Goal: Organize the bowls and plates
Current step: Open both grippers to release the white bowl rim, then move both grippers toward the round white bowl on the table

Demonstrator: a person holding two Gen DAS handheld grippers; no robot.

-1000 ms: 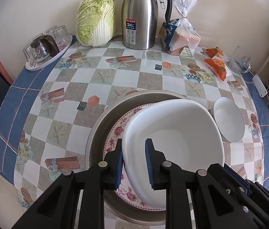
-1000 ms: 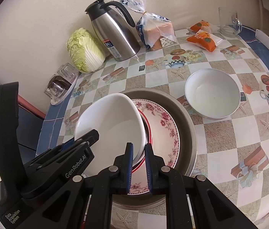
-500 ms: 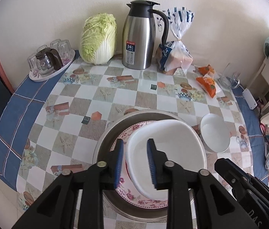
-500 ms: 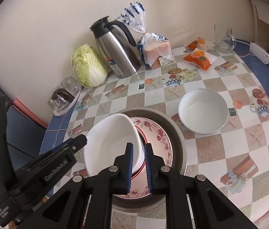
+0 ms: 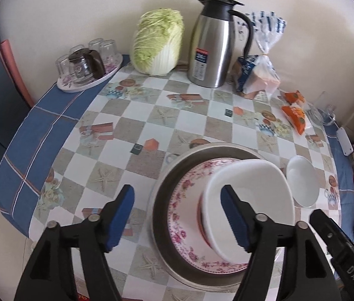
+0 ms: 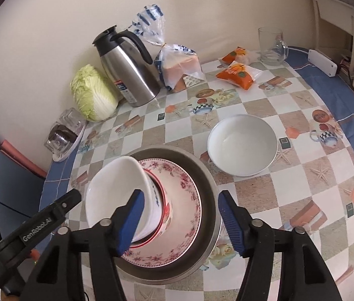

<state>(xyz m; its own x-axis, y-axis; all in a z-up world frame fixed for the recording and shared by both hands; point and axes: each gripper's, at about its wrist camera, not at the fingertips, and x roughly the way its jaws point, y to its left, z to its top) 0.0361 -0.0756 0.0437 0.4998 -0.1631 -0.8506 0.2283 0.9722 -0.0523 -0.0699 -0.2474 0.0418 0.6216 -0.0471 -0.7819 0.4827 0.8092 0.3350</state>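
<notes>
Both grippers are opening w/ nothing pressed between the pads: left gripper and right gripper have let go of the big white bowl, which sits tilted on the floral plate inside the metal basin, lower centre of frame. The small white bowl lies loose on the table, up and right of the right gripper in its view. At the far right edge in the left view, so right hand is nearer, prob. the one to fetch it.
</notes>
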